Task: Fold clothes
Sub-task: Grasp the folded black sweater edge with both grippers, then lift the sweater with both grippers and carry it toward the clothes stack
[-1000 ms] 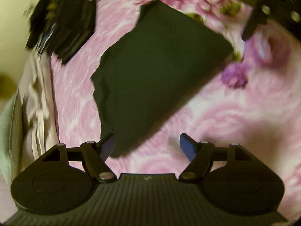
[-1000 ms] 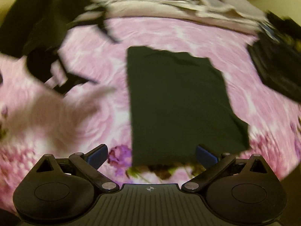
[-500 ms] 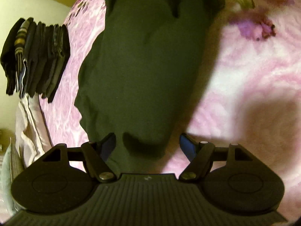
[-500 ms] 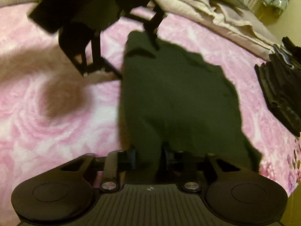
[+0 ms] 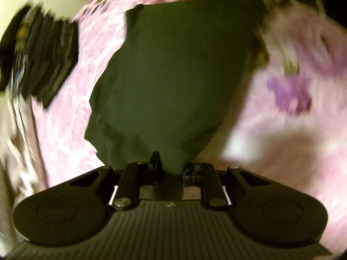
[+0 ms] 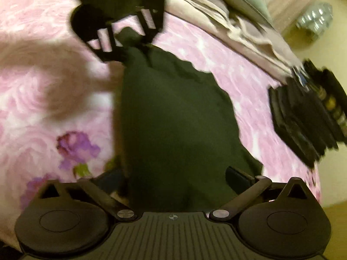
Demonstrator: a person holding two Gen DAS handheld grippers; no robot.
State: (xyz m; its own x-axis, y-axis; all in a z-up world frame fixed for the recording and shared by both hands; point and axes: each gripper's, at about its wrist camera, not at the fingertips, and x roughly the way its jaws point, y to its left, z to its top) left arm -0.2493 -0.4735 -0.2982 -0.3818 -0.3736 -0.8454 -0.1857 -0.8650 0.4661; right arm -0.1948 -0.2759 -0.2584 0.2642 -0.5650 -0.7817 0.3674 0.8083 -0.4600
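Note:
A folded dark green garment [image 5: 173, 82] lies on a pink floral bedspread [image 5: 292, 140]. In the left wrist view my left gripper [image 5: 171, 169] is shut on the garment's near edge, which bunches up between the fingers. In the right wrist view the same garment [image 6: 177, 117] runs from my right gripper [image 6: 175, 177] up to the left gripper [image 6: 121, 26] at its far end. The right gripper's jaws stand wide apart over the garment's near end, holding nothing.
A stack of folded dark clothes [image 5: 36, 58] lies to the left of the garment, seen at right in the right wrist view [image 6: 308, 112]. Rumpled beige bedding [image 6: 249, 28] and a pillow lie along the bed's far side. A yellow wall [image 6: 314, 49] is beyond.
My left gripper has closed on the garment's edge. My right gripper, shut on the garment half a second ago, has opened and let it go.

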